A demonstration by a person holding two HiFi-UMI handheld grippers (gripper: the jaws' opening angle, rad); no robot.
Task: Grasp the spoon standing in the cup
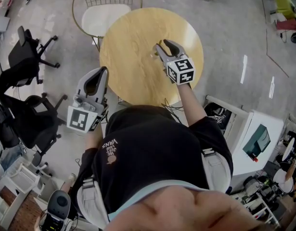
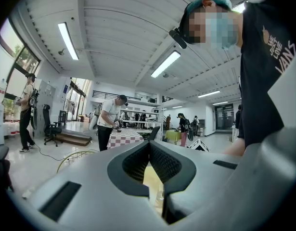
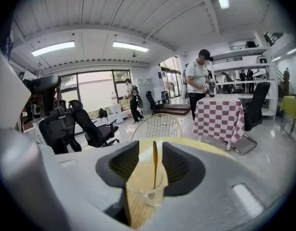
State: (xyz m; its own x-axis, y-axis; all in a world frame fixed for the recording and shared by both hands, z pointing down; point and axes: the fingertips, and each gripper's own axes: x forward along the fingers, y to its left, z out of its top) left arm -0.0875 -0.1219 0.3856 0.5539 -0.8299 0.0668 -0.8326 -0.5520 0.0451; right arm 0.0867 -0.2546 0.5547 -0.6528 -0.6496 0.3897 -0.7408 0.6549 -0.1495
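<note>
1. Alignment comes first: my right claw (image 3: 150, 148), the grey two-jaw gripper with the marker cube, stands wide open. Its jaws are on either side of the slim amber-yellow spoon (image 3: 155, 162), and neither ribbed pad presses on the handle.
2. To do this step well, I judge I should centre the upright handle between the pads and close slowly, above the cup's rim. That way both pads meet the handle together and I do not push it sideways.
3. I should take only the handle. A jaw that catches the rim could tip the cup, which looks light.
4. My left claw (image 1: 104, 71), the matching grey gripper, is held off the near edge of the table. Its jaw tips are together and there is nothing in them, so it has no part in the grasp.
5. The clear, round, thin-walled cup (image 3: 145, 191) stands just below my right jaws. The spoon stands in it nearly upright, its bowl end at the bottom, and I see nothing else inside and no liquid.
6. The cup rests on the round pale-wood table (image 1: 133, 57), well in from its edge.
7. Beyond the table stands a gold wire-backed chair with a white seat (image 1: 107, 16), apart from the cup and out of my path.
</note>
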